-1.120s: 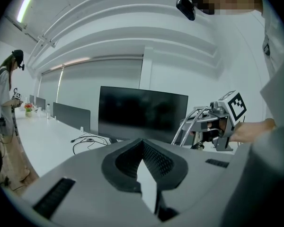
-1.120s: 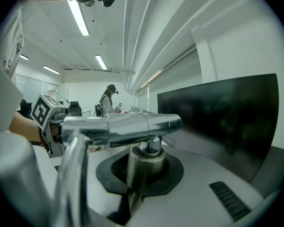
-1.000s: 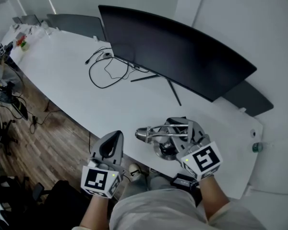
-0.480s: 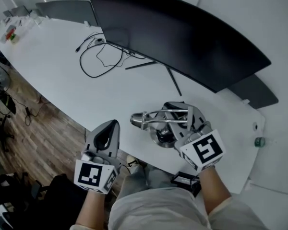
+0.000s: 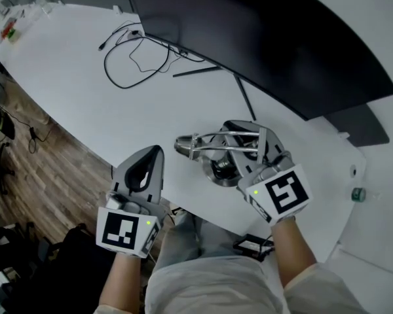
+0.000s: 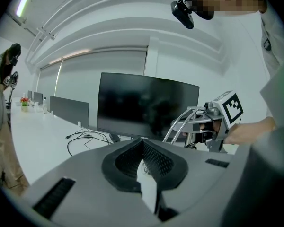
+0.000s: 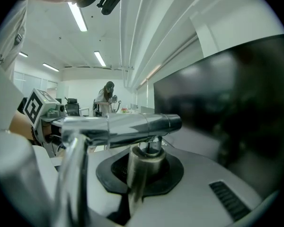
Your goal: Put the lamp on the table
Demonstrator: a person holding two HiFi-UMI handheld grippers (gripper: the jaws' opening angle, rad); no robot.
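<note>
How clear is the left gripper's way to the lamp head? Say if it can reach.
Probably yes: only bare table lies between the left gripper and the lamp head, which points toward it. The right gripper holds the lamp farther right.

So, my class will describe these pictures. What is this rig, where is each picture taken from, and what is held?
No robot: a person holds hand-operated tongs in each hand. One camera on the head looks down; one rides on each pair. The right tongs are shut on the stem of a metal lamp at the white table, before a dark monitor; a black cable lies beyond. The left tongs are shut and empty.
</note>
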